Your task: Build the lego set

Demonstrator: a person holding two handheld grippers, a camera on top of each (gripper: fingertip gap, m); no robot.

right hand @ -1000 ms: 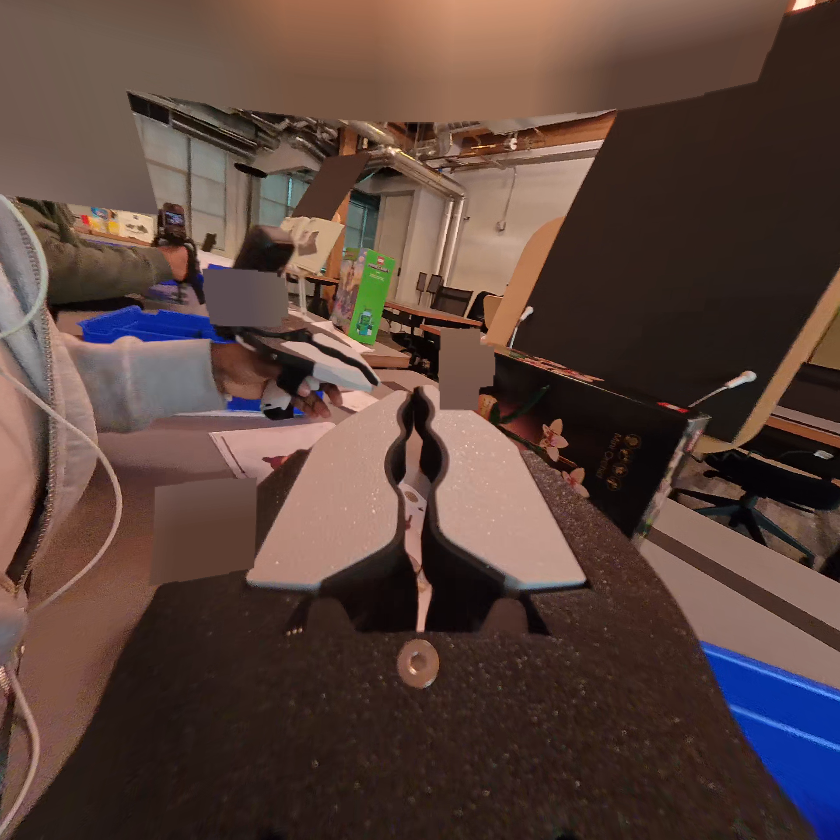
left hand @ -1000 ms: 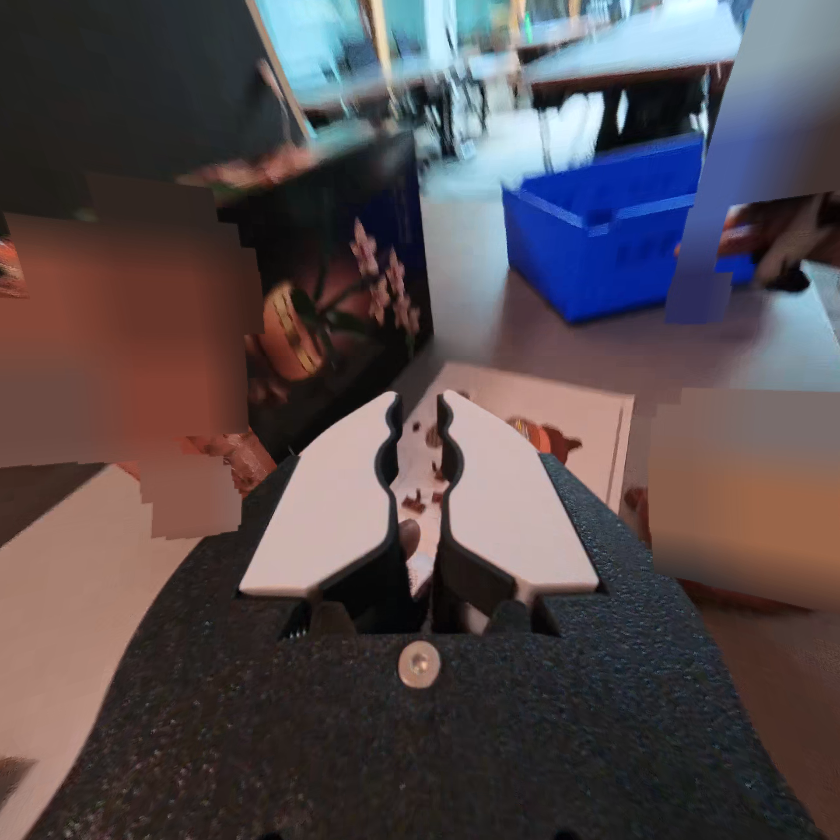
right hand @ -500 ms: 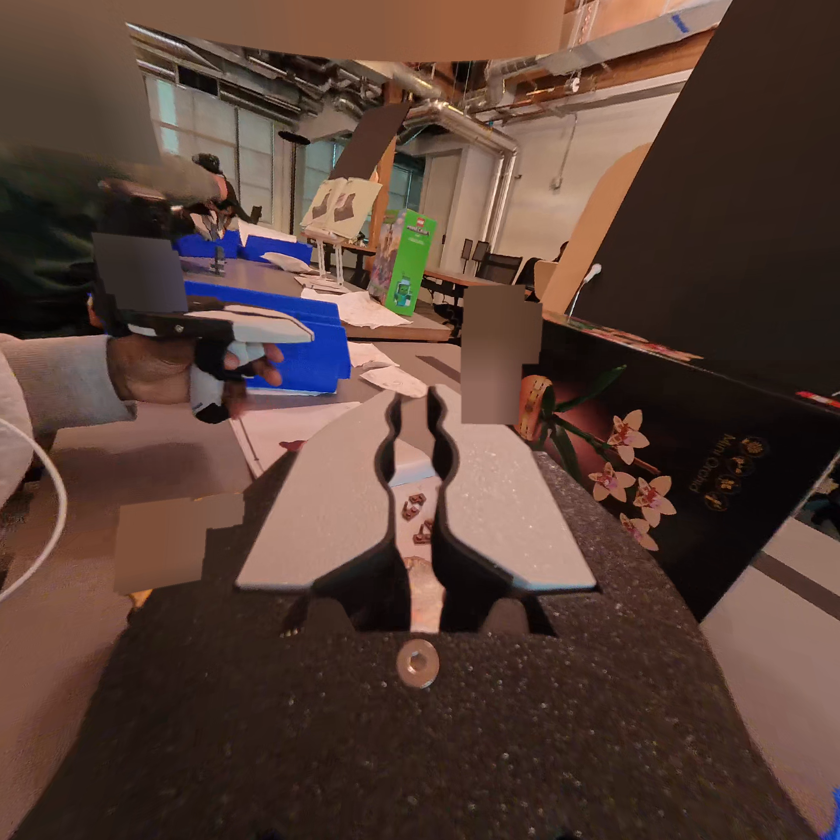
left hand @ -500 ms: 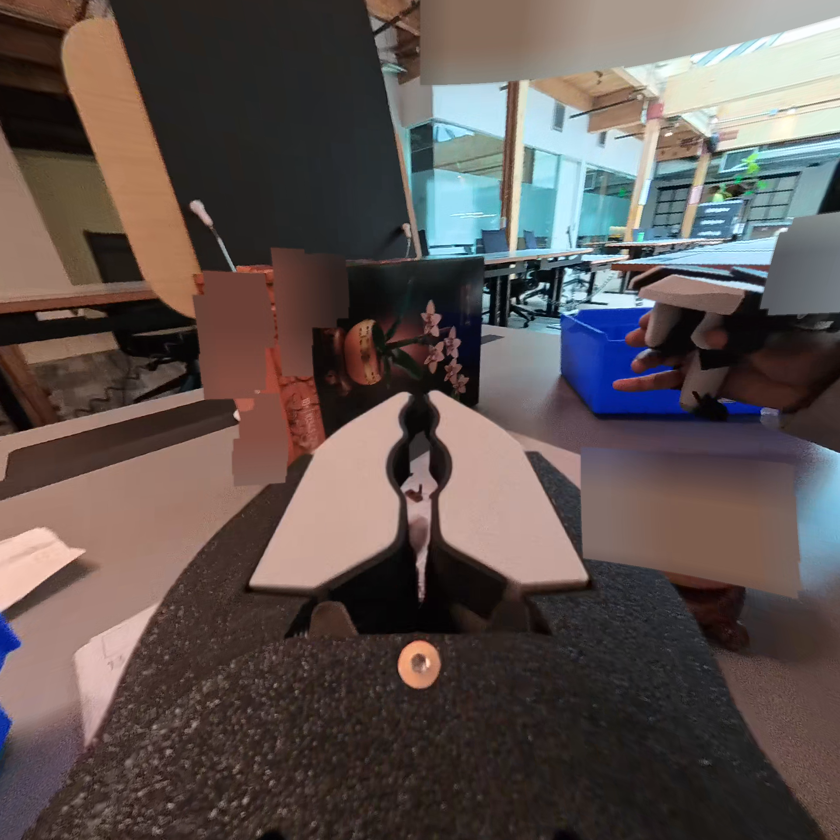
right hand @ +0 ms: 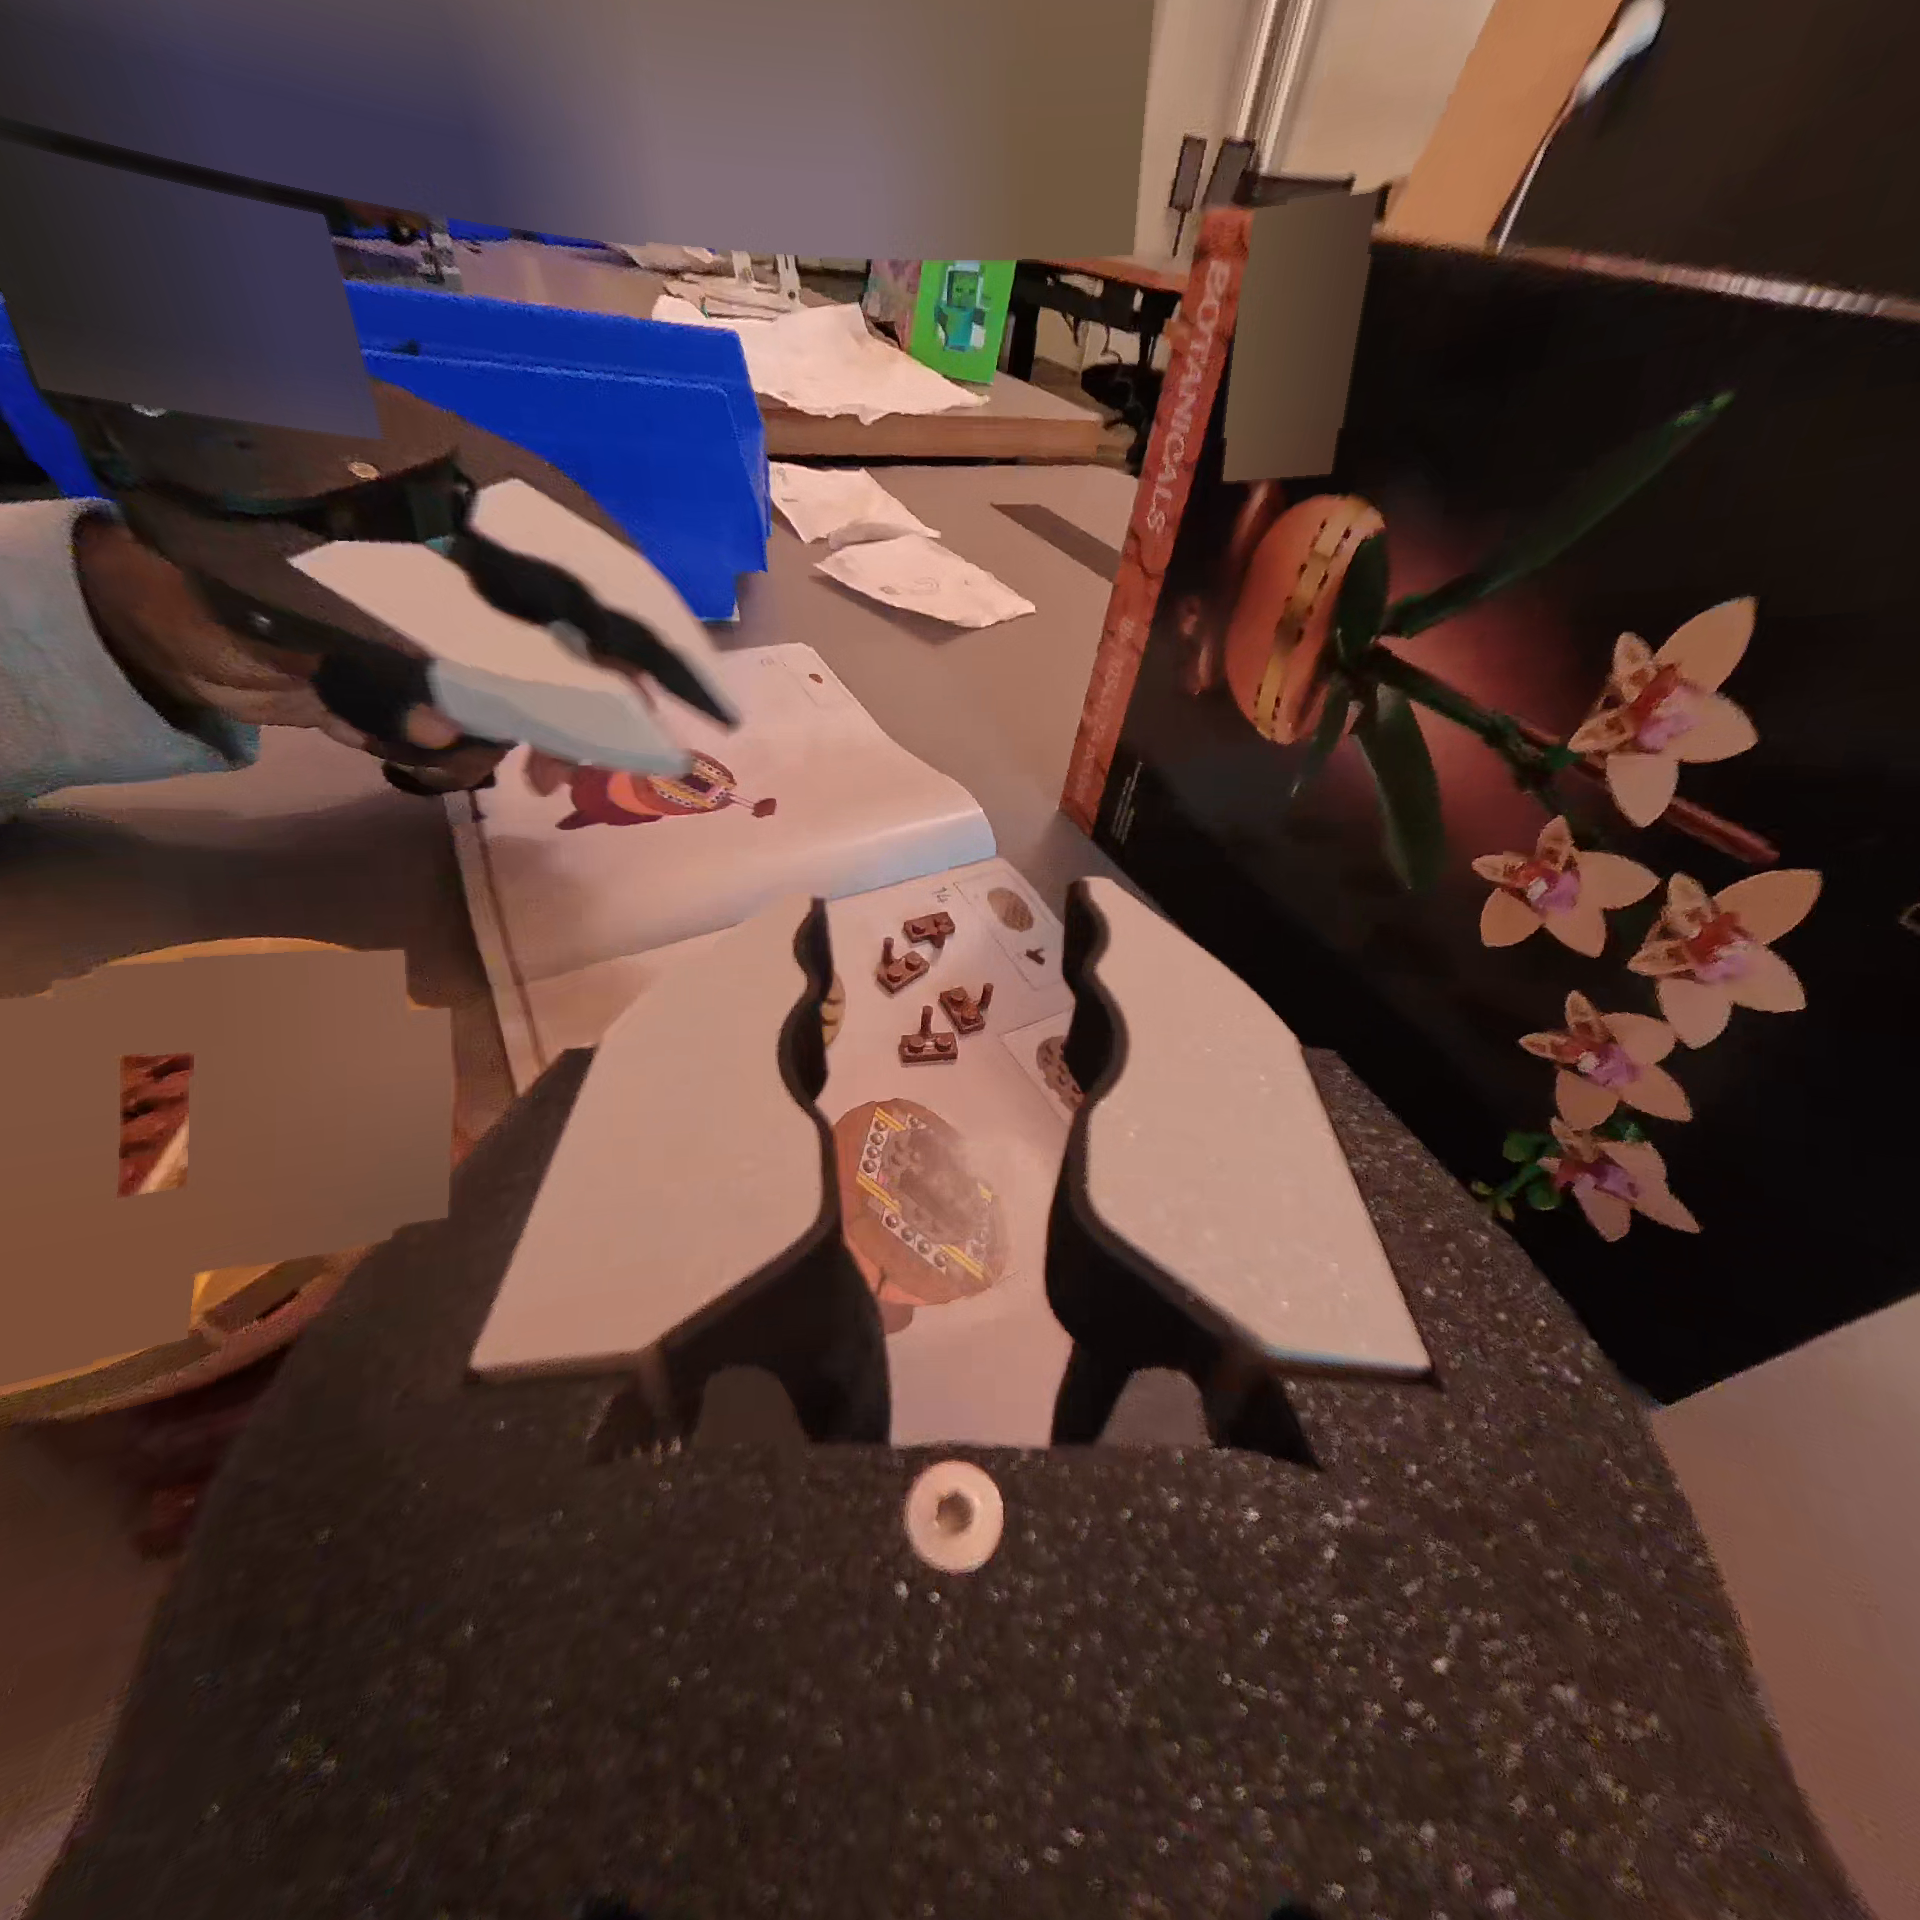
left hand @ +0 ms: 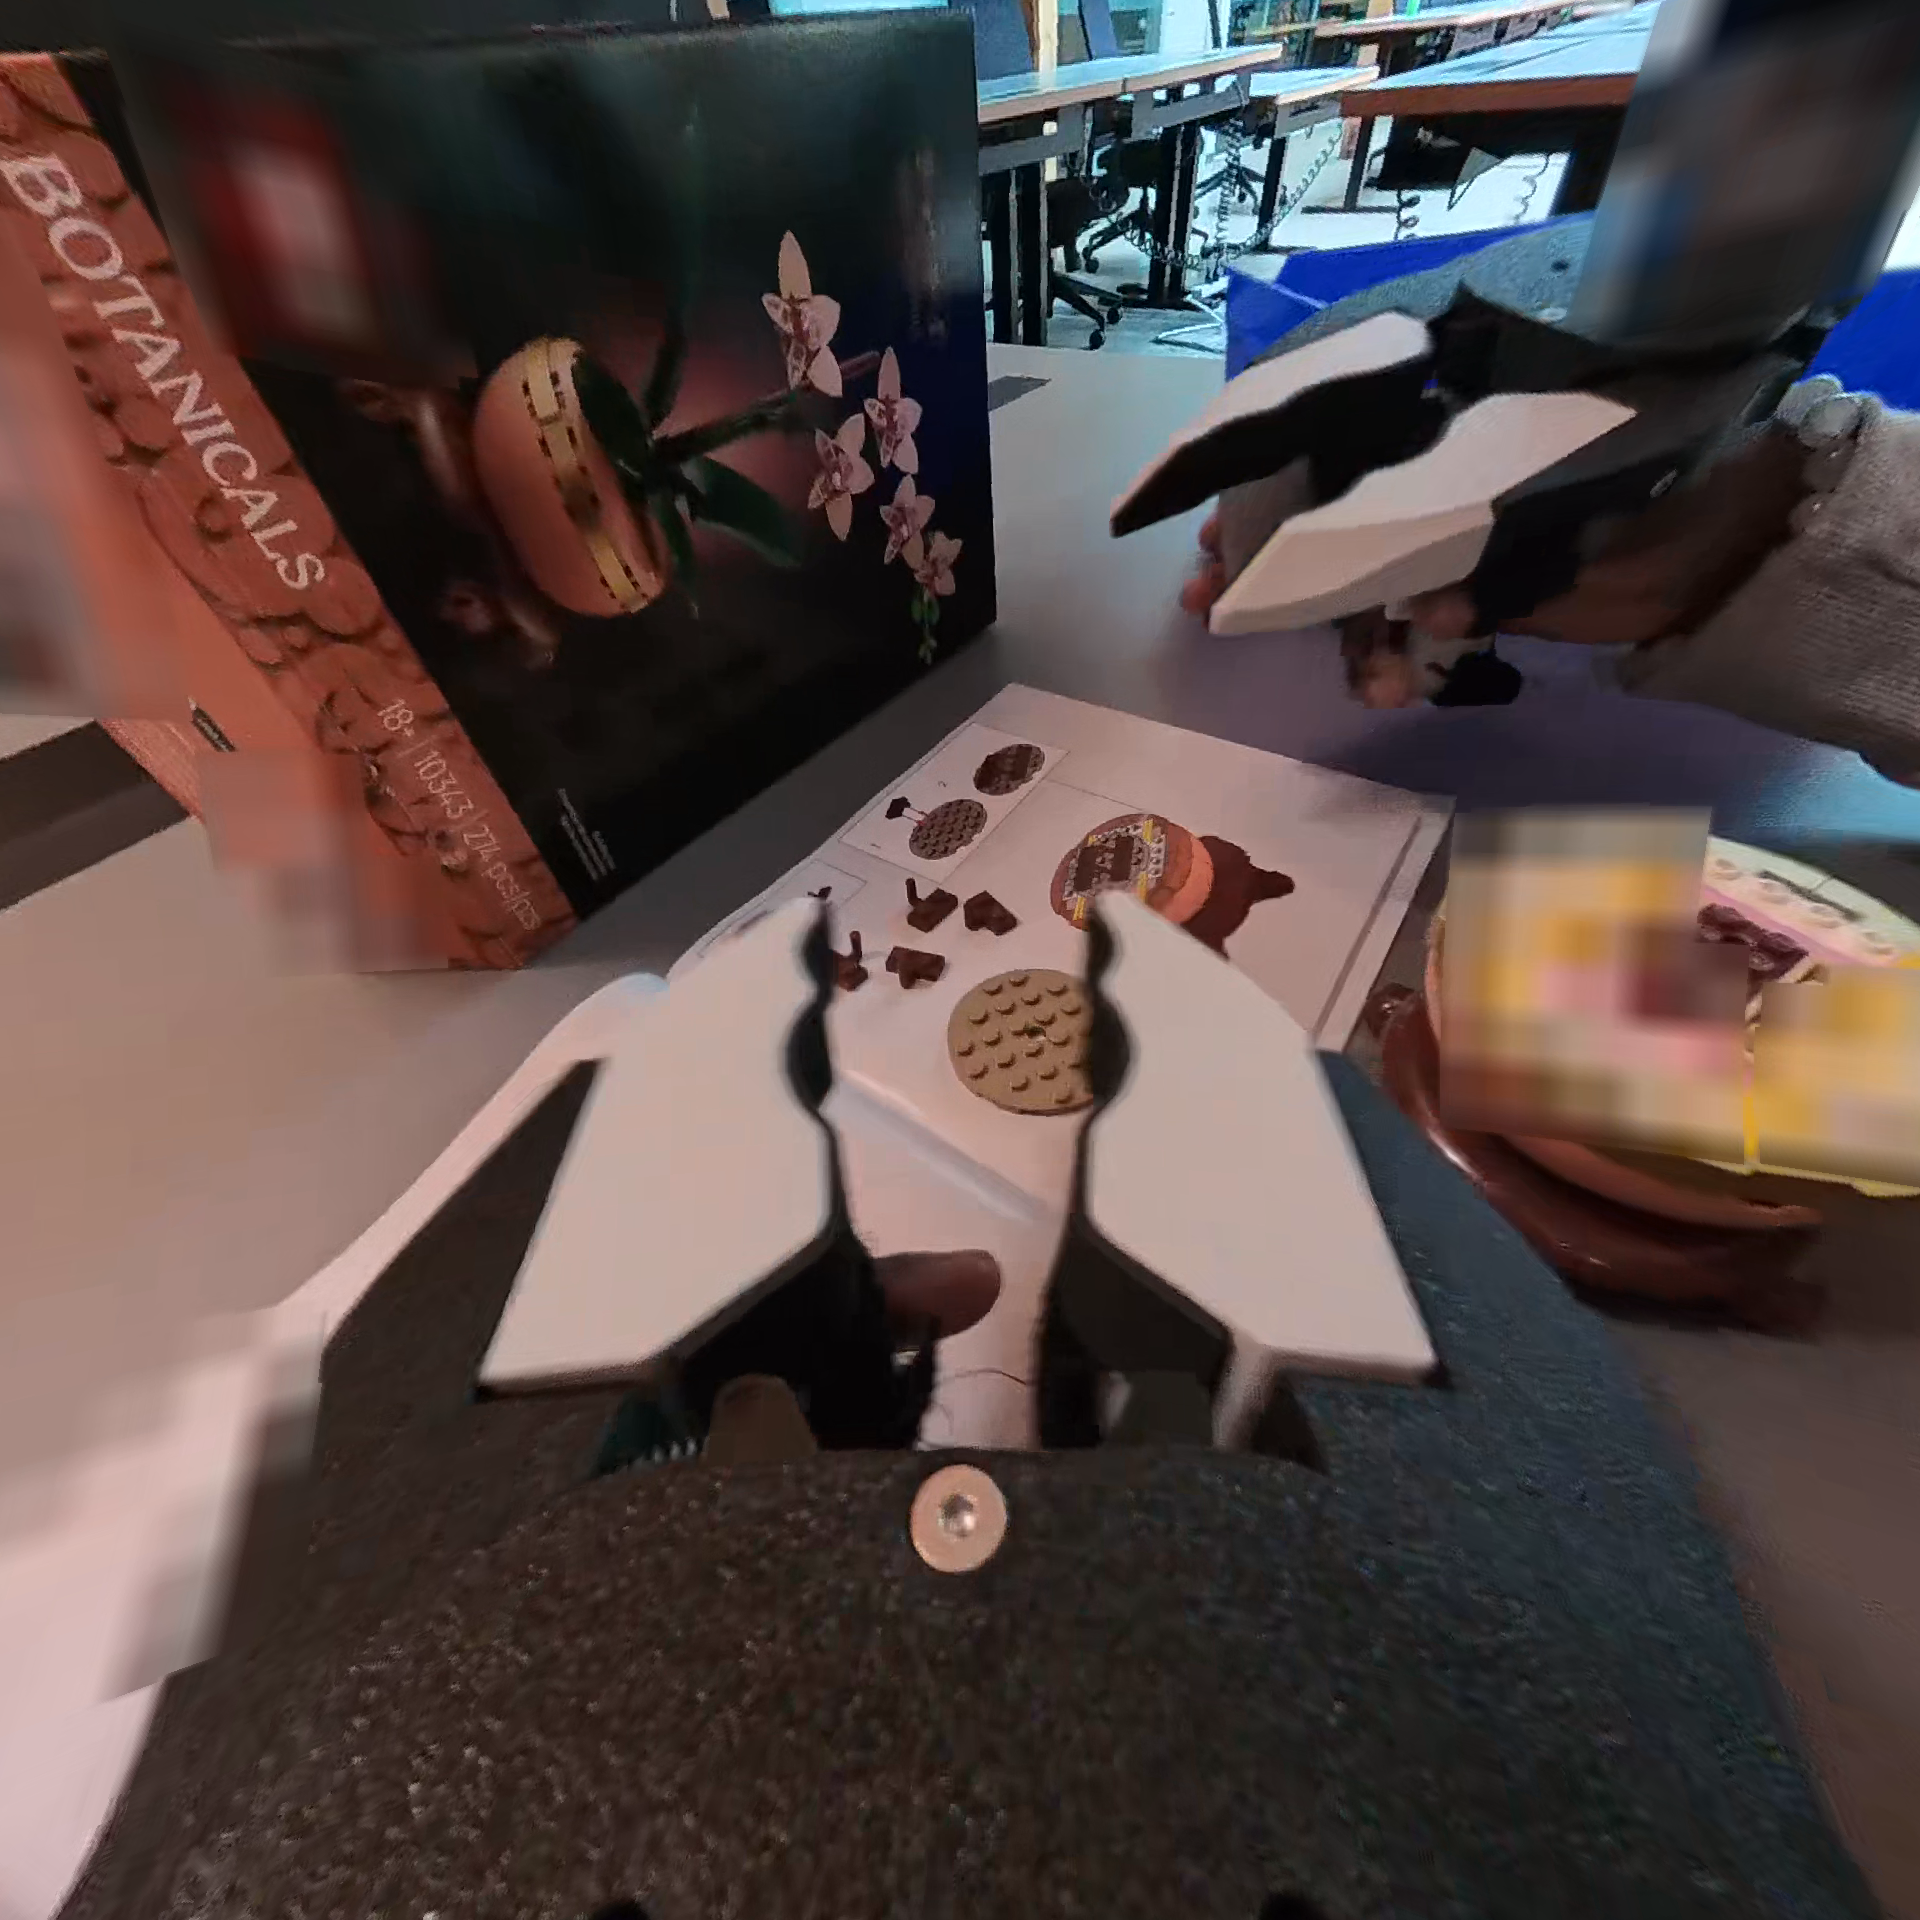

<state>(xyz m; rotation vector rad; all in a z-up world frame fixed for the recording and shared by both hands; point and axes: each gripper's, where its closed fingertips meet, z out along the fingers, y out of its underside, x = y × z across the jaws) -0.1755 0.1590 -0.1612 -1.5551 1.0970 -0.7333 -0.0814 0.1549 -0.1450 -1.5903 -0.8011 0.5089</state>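
The tan round plate (left hand: 1023, 1042) lies flat, studs up, on the open instruction booklet (left hand: 1226, 821) on the worktop (left hand: 260, 1049); being round, it has no long axis; four small brown pieces (right hand: 935, 997) lie scattered just beside it, pegs pointing various ways. Half a second ago both tongs were nearly closed and aimed level; now the left tongs (left hand: 956, 935) and right tongs (right hand: 940, 925) are spread, empty, tipped down over the parts; probably a pick-up is next. The set's box (left hand: 582, 436) stands upright behind.

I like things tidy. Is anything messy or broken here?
Nothing looks broken. The small brown pieces and the tan round plate lie loose on the open instruction booklet, not in a tray. Crumpled papers lie behind.
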